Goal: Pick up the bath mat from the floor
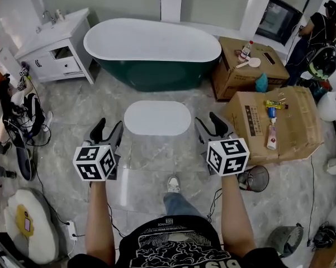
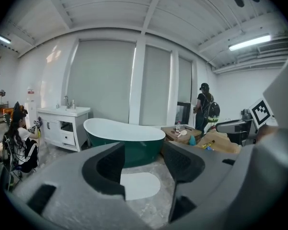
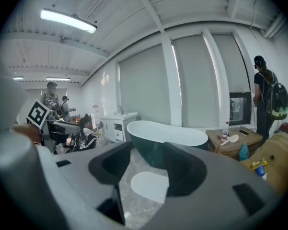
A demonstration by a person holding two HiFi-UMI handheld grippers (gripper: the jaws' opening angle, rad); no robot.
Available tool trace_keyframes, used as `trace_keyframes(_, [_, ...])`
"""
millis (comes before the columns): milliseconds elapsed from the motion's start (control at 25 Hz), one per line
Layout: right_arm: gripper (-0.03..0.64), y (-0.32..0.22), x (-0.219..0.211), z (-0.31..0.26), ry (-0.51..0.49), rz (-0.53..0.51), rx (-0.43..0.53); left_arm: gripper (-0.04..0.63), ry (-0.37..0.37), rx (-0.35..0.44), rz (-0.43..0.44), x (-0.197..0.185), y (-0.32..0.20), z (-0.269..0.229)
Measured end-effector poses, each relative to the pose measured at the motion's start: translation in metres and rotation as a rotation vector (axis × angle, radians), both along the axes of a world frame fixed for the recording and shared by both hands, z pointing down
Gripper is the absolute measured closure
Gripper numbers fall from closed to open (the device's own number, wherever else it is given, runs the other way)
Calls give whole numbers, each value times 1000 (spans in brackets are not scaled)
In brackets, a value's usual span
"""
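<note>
The bath mat (image 1: pixel 157 118), a white oval, lies flat on the grey marble floor (image 1: pixel 151 166) just in front of the green-sided bathtub (image 1: pixel 152 49), untouched. The left gripper (image 1: pixel 107 128) and the right gripper (image 1: pixel 209 124) are both held up off the floor on the near side of it. Each gripper's jaws stand apart with nothing between them; through both gaps only the mat and the tub show in the distance. The main risk, as I judge it, is the grasp itself. The mat looks thin and sits flush on a smooth, glossy floor, so jaws coming down from above could skid across its top or push it toward the tub rather than get under an edge. If only one gripper catches an edge, the mat will likely droop and fold, and may slip out as it is lifted. If its underside clings to the stone, a quick pull could tear it out of a shallow pinch. Reaching down also brings the person's shoe (image 1: pixel 173 183) close to the mat's near edge, and standing on it would pin it. To the right, the cardboard box (image 1: pixel 293 133) with bottles lying on it and the wire bin (image 1: pixel 256 178) sit near the right gripper's path, so a wide swing could knock them.
</note>
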State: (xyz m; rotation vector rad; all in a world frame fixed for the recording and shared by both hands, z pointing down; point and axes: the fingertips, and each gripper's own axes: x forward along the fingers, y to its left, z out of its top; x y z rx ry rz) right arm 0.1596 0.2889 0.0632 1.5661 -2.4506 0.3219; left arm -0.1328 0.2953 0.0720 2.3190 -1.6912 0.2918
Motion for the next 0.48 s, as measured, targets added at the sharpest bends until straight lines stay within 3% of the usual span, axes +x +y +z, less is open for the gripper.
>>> trace_keyframes(480, [342,-136,20,24,-17,-44,-66,304,-10,-48,-63,8,-128,17])
